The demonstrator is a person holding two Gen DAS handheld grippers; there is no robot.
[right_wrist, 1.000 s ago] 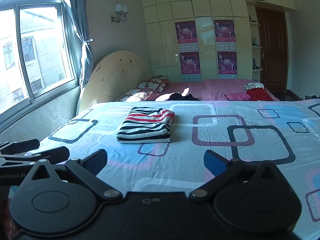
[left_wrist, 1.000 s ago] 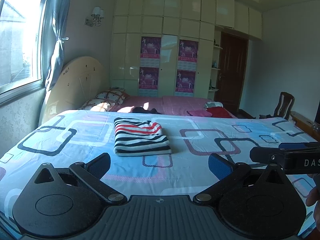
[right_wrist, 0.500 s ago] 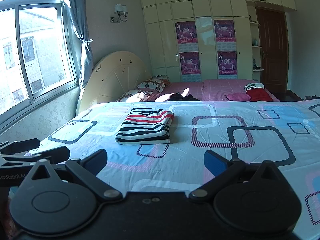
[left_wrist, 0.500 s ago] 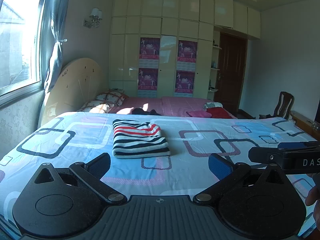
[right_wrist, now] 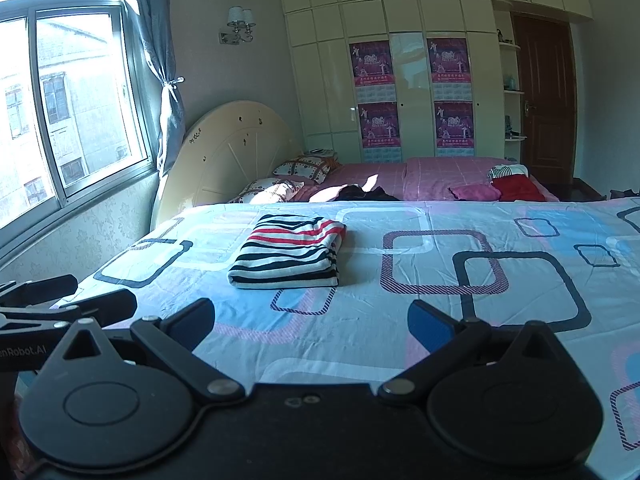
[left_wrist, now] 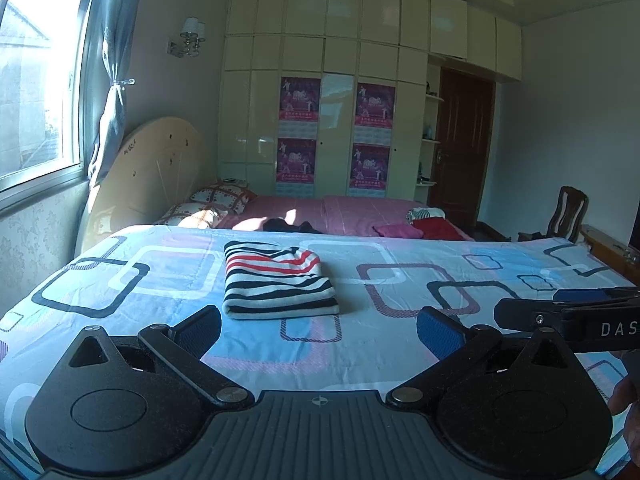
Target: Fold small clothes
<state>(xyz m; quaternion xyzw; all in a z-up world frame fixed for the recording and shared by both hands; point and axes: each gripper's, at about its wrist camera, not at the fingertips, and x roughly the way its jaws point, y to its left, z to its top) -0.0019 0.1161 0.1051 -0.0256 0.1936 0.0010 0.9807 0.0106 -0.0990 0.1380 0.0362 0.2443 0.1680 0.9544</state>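
The left hand-held gripper (left_wrist: 318, 330) points toward 12 o'clock, its blue-padded fingers (left_wrist: 200, 330) spread wide with nothing between them. The right hand-held gripper (right_wrist: 312, 320) points the same way, also spread wide and holding nothing. In the left wrist view a fingertip of the person's hand (left_wrist: 624, 396) shows at 4 o'clock.

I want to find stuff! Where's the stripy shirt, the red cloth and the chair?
stripy shirt (left_wrist: 278, 280): left wrist view, middle of folded top.
red cloth (right_wrist: 518, 189): right wrist view, its middle.
chair (left_wrist: 570, 210): left wrist view, its backrest.
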